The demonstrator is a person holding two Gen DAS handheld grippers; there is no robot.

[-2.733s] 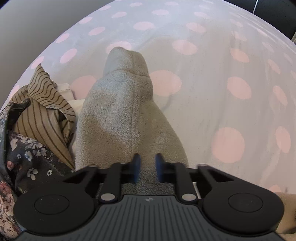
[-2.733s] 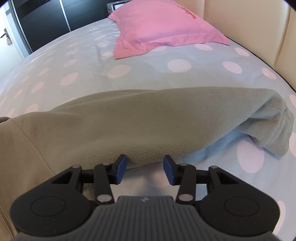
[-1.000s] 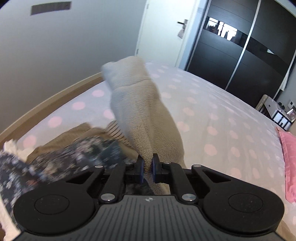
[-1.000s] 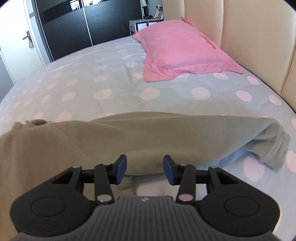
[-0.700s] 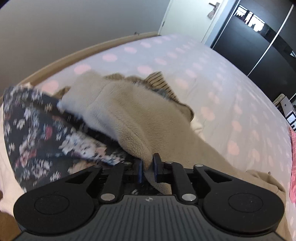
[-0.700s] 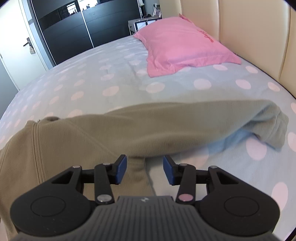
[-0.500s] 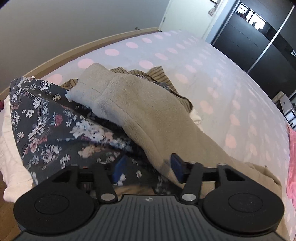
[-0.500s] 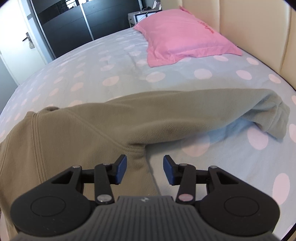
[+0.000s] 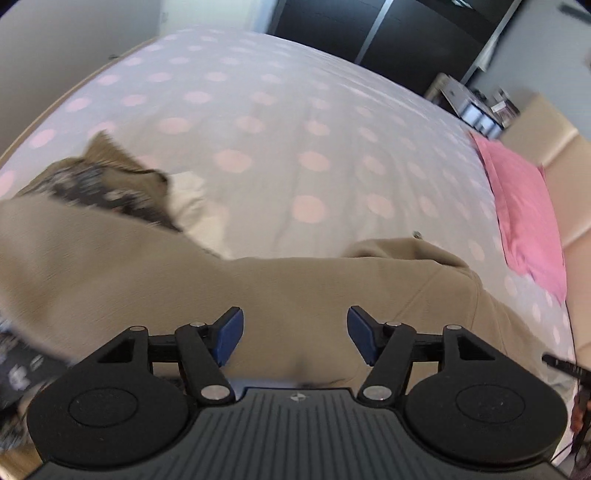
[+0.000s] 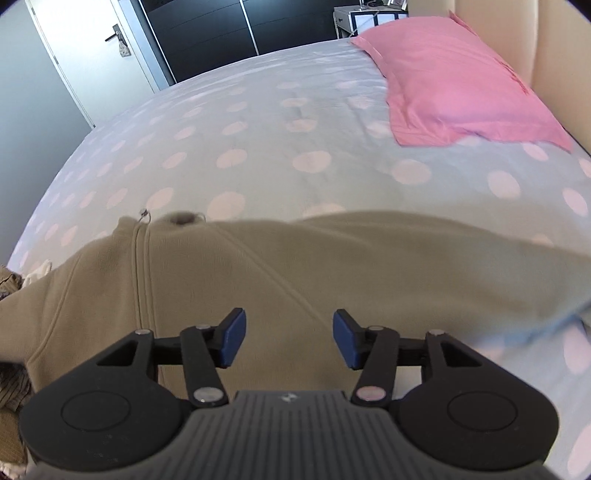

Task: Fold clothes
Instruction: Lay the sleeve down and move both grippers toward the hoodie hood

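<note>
fleece (image 9: pixel 258 291) lies spread under both gaping tongs (image 9: pixel 294 339) (image 10: pixel 287 338).

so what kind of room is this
Most likely a bedroom: a wide bed with a dotted sheet, a pink pillow against a padded headboard, and a dark sliding wardrobe beside the door.

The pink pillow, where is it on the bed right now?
The pink pillow lies at the head of the polka-dot bed, against the beige headboard: upper right in both views, well beyond the tan fleece.
</note>
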